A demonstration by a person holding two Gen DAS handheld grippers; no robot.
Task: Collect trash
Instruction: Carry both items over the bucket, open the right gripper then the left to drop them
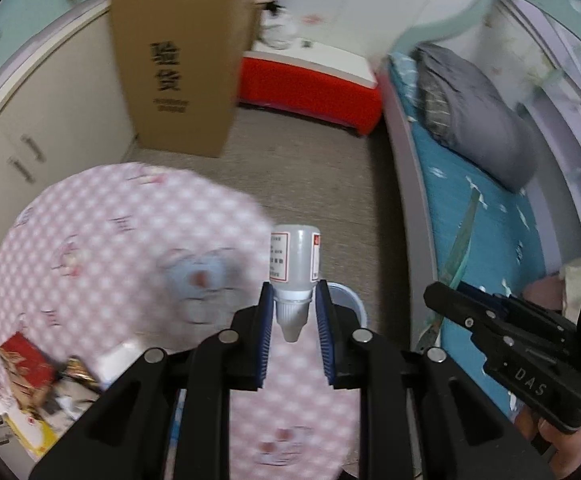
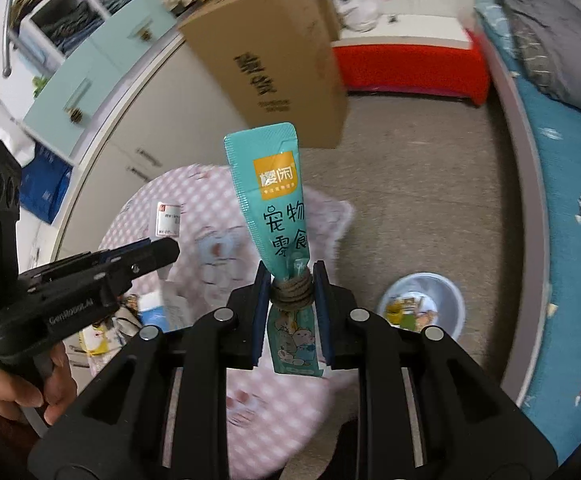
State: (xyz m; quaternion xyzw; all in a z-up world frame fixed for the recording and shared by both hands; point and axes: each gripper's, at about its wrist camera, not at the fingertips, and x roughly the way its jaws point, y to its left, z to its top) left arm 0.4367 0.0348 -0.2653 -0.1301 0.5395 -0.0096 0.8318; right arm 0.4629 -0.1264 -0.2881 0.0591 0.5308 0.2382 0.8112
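My left gripper point(image 1: 293, 300) is shut on a small white plastic bottle point(image 1: 295, 258), gripped at the neck with its pointed cap toward the camera, lifted above the pink checked tablecloth point(image 1: 102, 248). My right gripper point(image 2: 290, 286) is shut on a teal snack pouch point(image 2: 276, 196) tied round the middle with brown cord, held upright above the same tablecloth point(image 2: 214, 248). A pale blue trash bin point(image 2: 422, 306) with wrappers inside stands on the floor to the right; its rim point(image 1: 348, 300) peeks out behind the left fingers. Each gripper appears in the other's view: the right gripper point(image 1: 442, 298), the left gripper point(image 2: 162, 252).
More litter, a red packet point(image 1: 24, 364) and yellow wrappers point(image 2: 98, 340), lies at the table's near left. A tall cardboard box point(image 1: 182, 60) stands on the carpet beyond, with a red-sided bench point(image 1: 310, 84) behind it. White cabinets point(image 1: 42, 120) run along the left and a bed point(image 1: 482, 232) along the right.
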